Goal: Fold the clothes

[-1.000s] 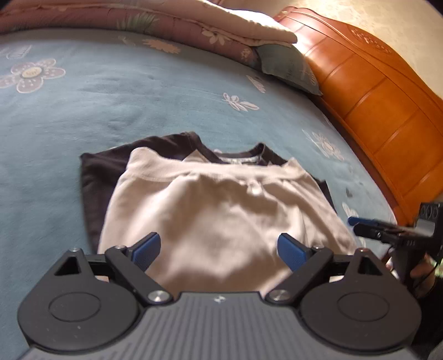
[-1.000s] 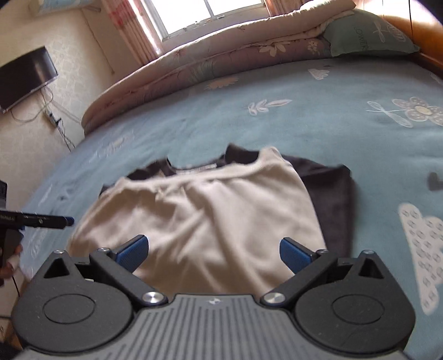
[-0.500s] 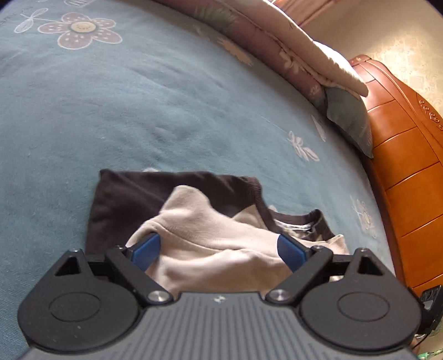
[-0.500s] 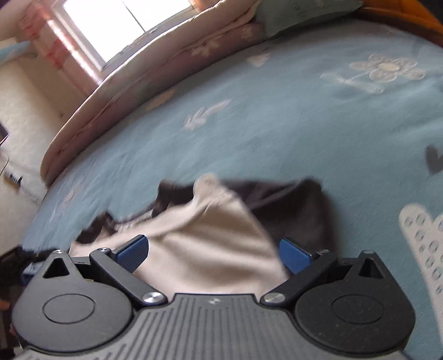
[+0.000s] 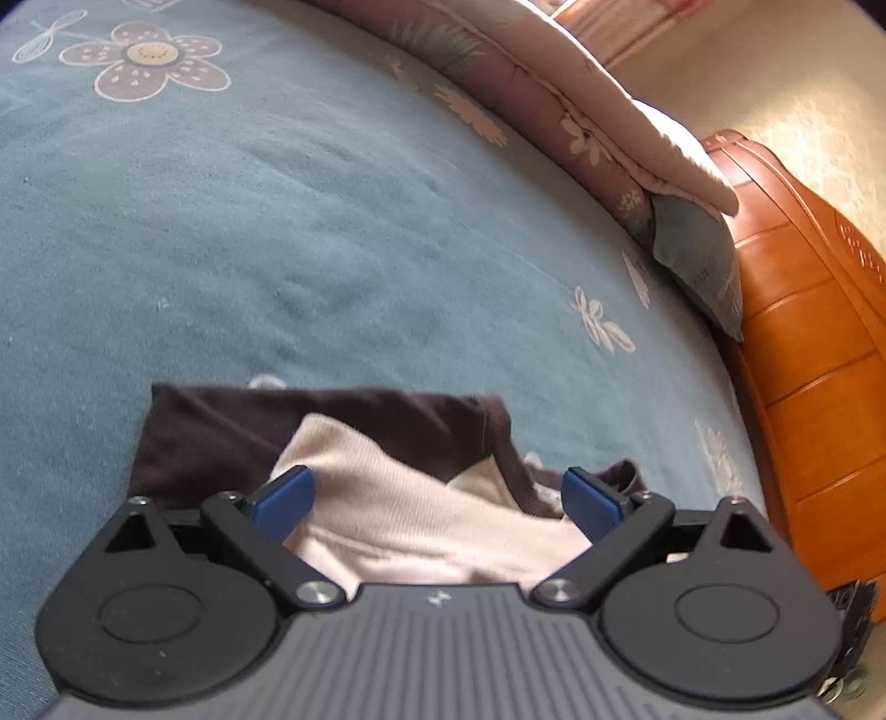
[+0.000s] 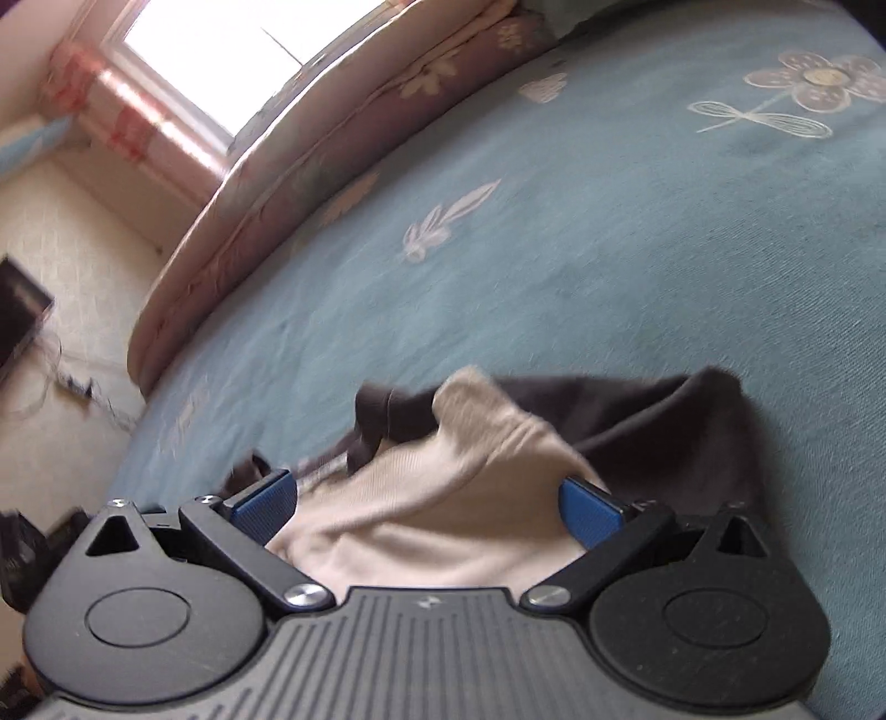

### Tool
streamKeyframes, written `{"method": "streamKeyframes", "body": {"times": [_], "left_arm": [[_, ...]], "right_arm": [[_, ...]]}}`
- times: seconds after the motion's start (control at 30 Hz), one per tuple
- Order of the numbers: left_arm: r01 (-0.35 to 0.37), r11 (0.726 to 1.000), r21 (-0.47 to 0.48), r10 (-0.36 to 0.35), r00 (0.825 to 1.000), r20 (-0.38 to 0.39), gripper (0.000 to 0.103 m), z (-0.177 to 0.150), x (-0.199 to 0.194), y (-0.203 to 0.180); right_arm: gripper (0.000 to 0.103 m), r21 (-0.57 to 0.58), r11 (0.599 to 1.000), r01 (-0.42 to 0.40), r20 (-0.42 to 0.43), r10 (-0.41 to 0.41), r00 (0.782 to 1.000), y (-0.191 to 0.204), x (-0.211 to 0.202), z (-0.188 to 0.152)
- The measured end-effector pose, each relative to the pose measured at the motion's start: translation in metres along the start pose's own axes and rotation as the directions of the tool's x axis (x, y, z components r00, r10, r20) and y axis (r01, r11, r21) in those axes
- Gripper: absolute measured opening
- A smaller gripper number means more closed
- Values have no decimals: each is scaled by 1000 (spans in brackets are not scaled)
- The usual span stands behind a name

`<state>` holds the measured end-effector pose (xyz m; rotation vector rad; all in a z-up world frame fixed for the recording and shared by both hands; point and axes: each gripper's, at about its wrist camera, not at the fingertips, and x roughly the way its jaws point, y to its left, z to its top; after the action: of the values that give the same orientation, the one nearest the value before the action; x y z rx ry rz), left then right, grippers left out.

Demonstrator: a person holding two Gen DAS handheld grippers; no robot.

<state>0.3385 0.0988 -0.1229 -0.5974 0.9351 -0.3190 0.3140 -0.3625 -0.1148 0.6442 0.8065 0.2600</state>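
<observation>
A shirt with a cream body [image 5: 398, 515] and dark brown sleeves [image 5: 232, 432] lies partly folded on the blue bed cover [image 5: 277, 249]. My left gripper [image 5: 437, 498] is open, low over the shirt's left side, its blue pads straddling the cream fabric. My right gripper [image 6: 426, 504] is open over the shirt's right side, with cream fabric [image 6: 443, 498] between the pads and a brown sleeve [image 6: 664, 432] just beyond. The near part of the shirt is hidden under both grippers.
A rolled floral quilt [image 5: 542, 111] and a pillow [image 5: 698, 255] lie along the far side of the bed. An orange wooden headboard [image 5: 819, 360] stands at the right. In the right wrist view, a window [image 6: 221, 50] and floor [image 6: 66, 343] show on the left.
Both grippers have dropped low and closer to the shirt, each toward its own side. The cream fabric now sits between the open pads and looks more bunched.
</observation>
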Motion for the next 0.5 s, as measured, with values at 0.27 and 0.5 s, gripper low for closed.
{"method": "streamKeyframes", "body": {"times": [0.27,0.5], "left_arm": [[89,994,-64,-93,993,-66,96,-1,24,1],[239,959,-151,-259,957,-132,98,26,45,-10]], "right_arm": [[103,-46,993,-110,-88,106,990,19,22,10],[103,-46,980,-194,-145,186,972,32,41,36]]}}
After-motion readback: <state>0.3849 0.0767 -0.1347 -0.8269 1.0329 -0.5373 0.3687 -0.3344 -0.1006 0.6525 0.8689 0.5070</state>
